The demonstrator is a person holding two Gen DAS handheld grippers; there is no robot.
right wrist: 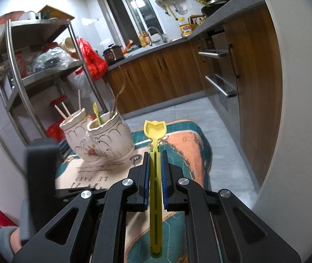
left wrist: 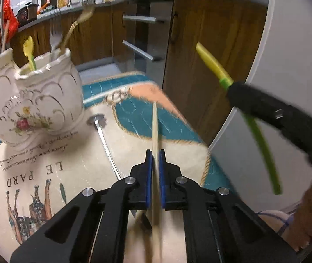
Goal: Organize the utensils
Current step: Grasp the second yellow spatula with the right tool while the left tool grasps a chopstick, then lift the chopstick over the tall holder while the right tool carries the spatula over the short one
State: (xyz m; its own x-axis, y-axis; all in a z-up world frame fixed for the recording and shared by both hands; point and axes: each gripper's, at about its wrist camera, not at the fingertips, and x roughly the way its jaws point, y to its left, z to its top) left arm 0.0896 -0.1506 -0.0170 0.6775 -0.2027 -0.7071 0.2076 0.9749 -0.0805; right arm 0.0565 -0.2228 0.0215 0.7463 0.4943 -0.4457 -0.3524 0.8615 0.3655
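A thin wooden chopstick [left wrist: 155,135] is clamped between the blue pads of the left gripper [left wrist: 155,153], its length running forward over the printed cloth [left wrist: 50,171] that covers the table. A yellow spoon with a green stem [right wrist: 155,168] is held in the closed right gripper [right wrist: 155,153], the tulip-shaped bowl of the spoon raised above the fingertips and the handle running back between the jaws. Toward the far left part of the cloth a white ceramic holder with floral print [right wrist: 103,140] is seen, made of two joined cups. In its left cup several chopsticks [right wrist: 65,110] are stood; in its right cup a second yellow spoon [right wrist: 96,112], a silver fork [left wrist: 55,41] and a gold fork [left wrist: 77,25] are stood. A metal utensil [left wrist: 104,140] is laid flat on the cloth just beside the holder's base, its round end nearest the holder.
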